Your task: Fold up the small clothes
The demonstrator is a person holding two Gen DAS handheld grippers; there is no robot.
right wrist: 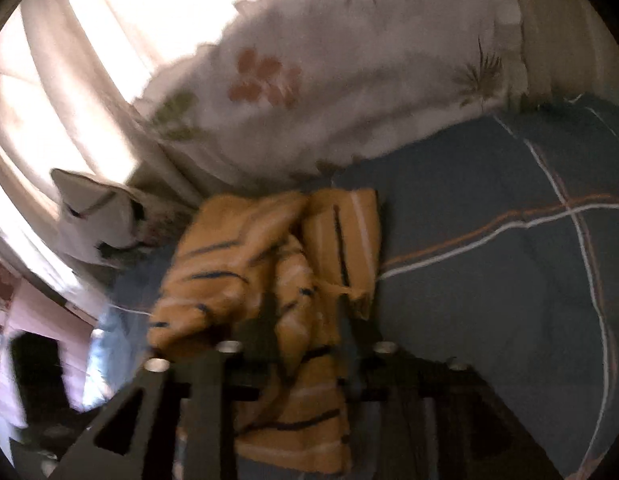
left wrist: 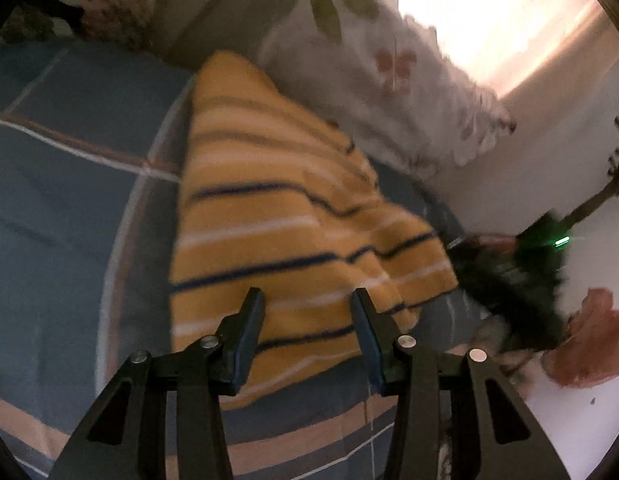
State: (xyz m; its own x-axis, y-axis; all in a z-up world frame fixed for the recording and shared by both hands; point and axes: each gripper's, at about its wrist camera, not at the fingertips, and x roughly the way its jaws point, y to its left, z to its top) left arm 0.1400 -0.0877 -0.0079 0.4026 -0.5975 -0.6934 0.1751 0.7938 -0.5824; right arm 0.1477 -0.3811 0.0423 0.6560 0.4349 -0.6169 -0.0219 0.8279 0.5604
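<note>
A yellow garment (left wrist: 277,216) with navy and white stripes lies on the blue checked bed cover (left wrist: 69,200). My left gripper (left wrist: 309,300) is open, its fingers (left wrist: 249,320) apart just above the garment's near edge. In the right wrist view the same garment (right wrist: 269,264) is bunched and lifted, and it runs down between the fingers of my right gripper (right wrist: 305,320). The view is blurred; the right jaws look partly apart with cloth between them, and I cannot tell if they grip it. The right gripper also shows as a dark blurred shape (left wrist: 521,264) at the garment's right edge in the left wrist view.
A white floral pillow (left wrist: 389,80) lies along the far side of the bed, also in the right wrist view (right wrist: 329,80). A white cap (right wrist: 97,220) lies beside the pillow. A bright curtained window (right wrist: 89,60) is behind. A pink cloth (left wrist: 585,340) lies off the bed's right edge.
</note>
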